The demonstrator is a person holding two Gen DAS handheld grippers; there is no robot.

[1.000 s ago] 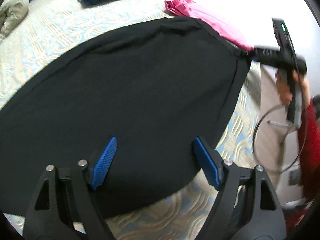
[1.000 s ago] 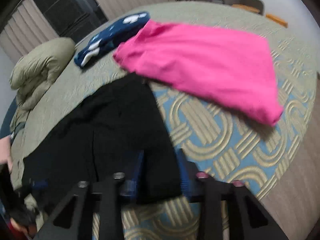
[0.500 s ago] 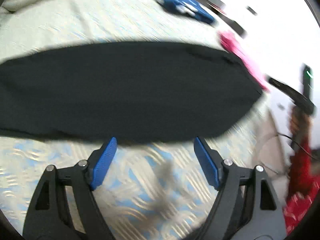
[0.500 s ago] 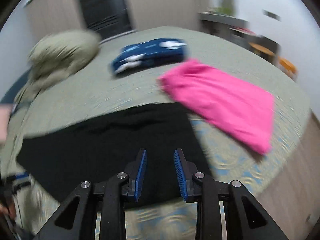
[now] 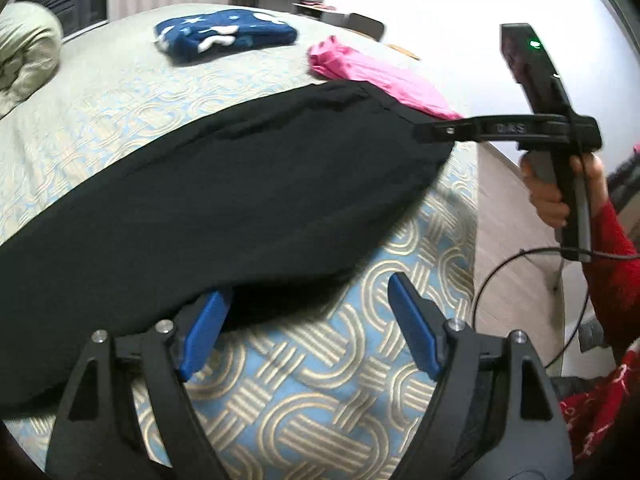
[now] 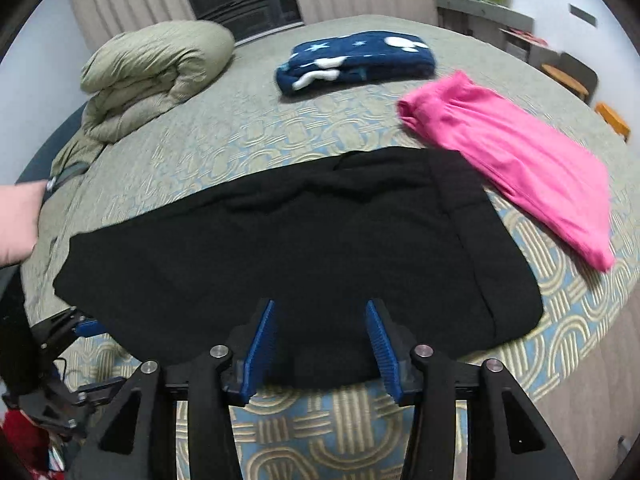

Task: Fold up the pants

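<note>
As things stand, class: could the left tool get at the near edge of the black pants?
Probably yes. The left tool is open at the near edge of the black pants, one pad at the hem, with only bare bedspread between its pads and nothing blocking.

Home bedroom: wide bed with patterned beige-blue bedspread, rolled olive comforter at its head, folded clothes lying on it, curtains around a dark window, sideboard along the wall, wood floor.
</note>
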